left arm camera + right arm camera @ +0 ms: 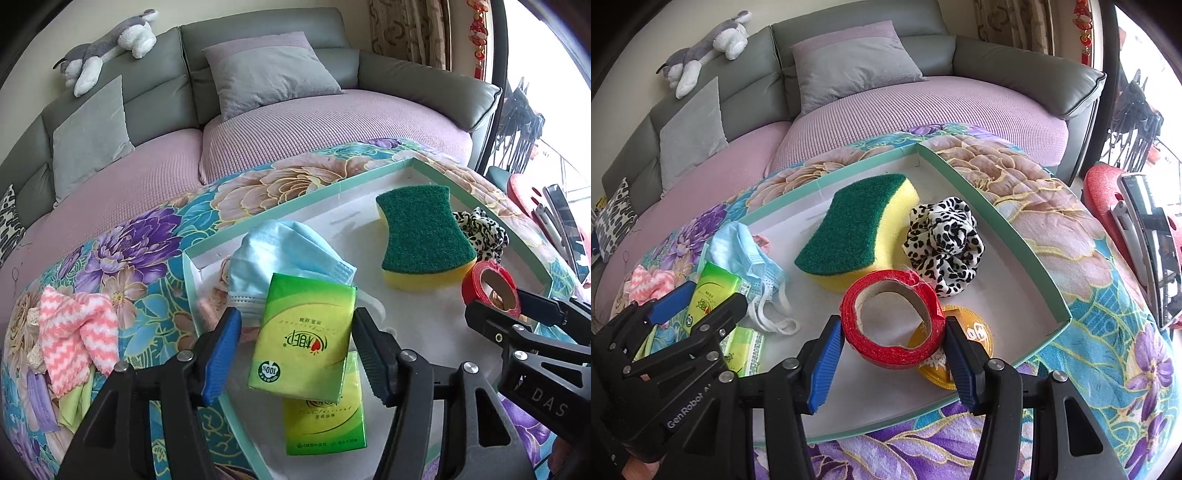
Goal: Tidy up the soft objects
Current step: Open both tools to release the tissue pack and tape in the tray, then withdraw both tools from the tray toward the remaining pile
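A sofa (pixel 295 122) is seen behind a desk covered w/ a floral cloth (pixel 155 236). On the cloth a shallow green-rimmed tray (pixel 295 197) is laid, its near edge toward the cameras. Inside, a green-and-yellow sponge (pixel 424 236) is set toward the far right corner, w/ a spotted scrunchie (pixel 945 251) just beside it at the right rim. A blue face mask (pixel 288 251) lies by the left rim. Two green tissue packs sit near the near-left corner, the upper tissue pack (pixel 306 339) overlapping the lower tissue pack (pixel 325 413). A pink-and-white cloth (pixel 77 332) is left outside the tray, off its left edge.

The left gripper (pixel 295 350) is held around the upper pack, fingers (pixel 221 354) apart and clear of it: prob. a release. The right gripper (pixel 895 347) is closed on a red tape roll (pixel 890 317), which rests over a gold coin (pixel 960 347) near the near-right corner.

For a clean finish, the left fingers should be lifted straight off w/o dragging the pack; the roll should be lowered flat before being let go.
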Demonstrator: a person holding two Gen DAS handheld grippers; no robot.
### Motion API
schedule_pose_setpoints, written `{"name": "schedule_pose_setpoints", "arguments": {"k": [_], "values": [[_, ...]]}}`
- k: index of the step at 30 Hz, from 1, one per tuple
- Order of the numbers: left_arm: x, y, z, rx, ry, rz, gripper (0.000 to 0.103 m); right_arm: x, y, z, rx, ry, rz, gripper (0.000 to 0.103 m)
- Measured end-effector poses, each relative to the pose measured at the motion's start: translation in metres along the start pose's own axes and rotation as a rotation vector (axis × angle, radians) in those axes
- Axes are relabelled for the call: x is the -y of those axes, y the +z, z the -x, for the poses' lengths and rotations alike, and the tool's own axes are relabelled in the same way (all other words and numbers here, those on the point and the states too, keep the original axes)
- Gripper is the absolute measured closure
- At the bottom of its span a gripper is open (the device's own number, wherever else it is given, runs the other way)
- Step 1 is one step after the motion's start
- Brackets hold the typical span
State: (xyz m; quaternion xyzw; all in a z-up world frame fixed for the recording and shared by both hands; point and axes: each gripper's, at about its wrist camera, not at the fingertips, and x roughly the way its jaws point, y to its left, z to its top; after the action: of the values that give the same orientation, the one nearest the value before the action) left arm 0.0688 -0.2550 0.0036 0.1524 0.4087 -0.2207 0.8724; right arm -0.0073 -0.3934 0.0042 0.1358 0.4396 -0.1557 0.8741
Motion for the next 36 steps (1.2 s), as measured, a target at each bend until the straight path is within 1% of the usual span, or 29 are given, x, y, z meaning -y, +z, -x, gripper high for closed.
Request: {"name": "schedule_pose_setpoints", "arguments": {"k": [2, 3, 4, 5, 10, 11, 12, 13, 14, 15, 17, 18, 20, 27, 33, 36], "values": [[-0.002, 0.000, 0.003, -0.003, -0.009, 0.007, 0.039, -0.001, 0.000, 0.000, -0.001, -0.002, 0.002, 0.046], [-0.002, 0.000, 0.004, -0.005, -0.010, 0.006, 0.037, -0.001, 0.000, 0.000, -0.002, -0.004, 0.003, 0.046], [-0.003, 0.000, 0.005, -0.007, -0.008, 0.004, 0.034, -0.001, 0.000, 0.000, -0.003, -0.006, 0.005, 0.046], [-0.003, -0.001, 0.007, -0.007, -0.003, 0.002, 0.026, -0.001, 0.000, -0.001, -0.004, -0.008, 0.008, 0.046], [-0.010, 0.000, 0.016, 0.003, 0.001, 0.020, 0.025, -0.003, 0.000, 0.000, -0.005, -0.022, 0.017, 0.044], [-0.012, 0.001, 0.018, 0.004, 0.003, 0.026, 0.025, -0.003, 0.000, 0.001, -0.001, -0.028, 0.019, 0.042], [-0.014, 0.001, 0.020, 0.007, 0.007, 0.032, 0.021, -0.004, 0.001, 0.001, -0.001, -0.037, 0.024, 0.032], [-0.016, 0.001, 0.022, 0.014, 0.015, 0.037, 0.016, -0.004, 0.001, 0.002, 0.001, -0.053, 0.029, 0.025], [-0.019, 0.001, 0.024, 0.023, 0.025, 0.043, 0.011, -0.004, 0.001, 0.003, 0.006, -0.076, 0.033, 0.015], [-0.022, 0.002, 0.027, 0.037, 0.037, 0.054, 0.009, -0.003, 0.002, 0.005, 0.012, -0.092, 0.037, 0.011], [-0.028, 0.002, 0.030, 0.051, 0.054, 0.082, 0.008, -0.001, 0.003, 0.007, 0.016, -0.102, 0.033, 0.010], [-0.032, 0.002, 0.030, 0.054, 0.059, 0.098, 0.007, 0.001, 0.003, 0.007, 0.016, -0.103, 0.027, 0.008], [-0.041, 0.002, 0.030, 0.056, 0.071, 0.135, 0.006, 0.002, 0.003, 0.007, 0.015, -0.111, 0.022, 0.002], [-0.073, -0.006, 0.025, 0.025, 0.149, 0.263, 0.005, 0.002, 0.004, 0.009, 0.020, -0.127, 0.025, 0.001], [-0.114, -0.019, 0.023, -0.009, 0.221, 0.399, 0.005, 0.000, 0.004, 0.009, 0.018, -0.136, 0.034, 0.001], [-0.131, -0.028, 0.023, -0.033, 0.266, 0.441, 0.005, 0.000, 0.004, 0.010, 0.020, -0.141, 0.038, 0.001]]}}
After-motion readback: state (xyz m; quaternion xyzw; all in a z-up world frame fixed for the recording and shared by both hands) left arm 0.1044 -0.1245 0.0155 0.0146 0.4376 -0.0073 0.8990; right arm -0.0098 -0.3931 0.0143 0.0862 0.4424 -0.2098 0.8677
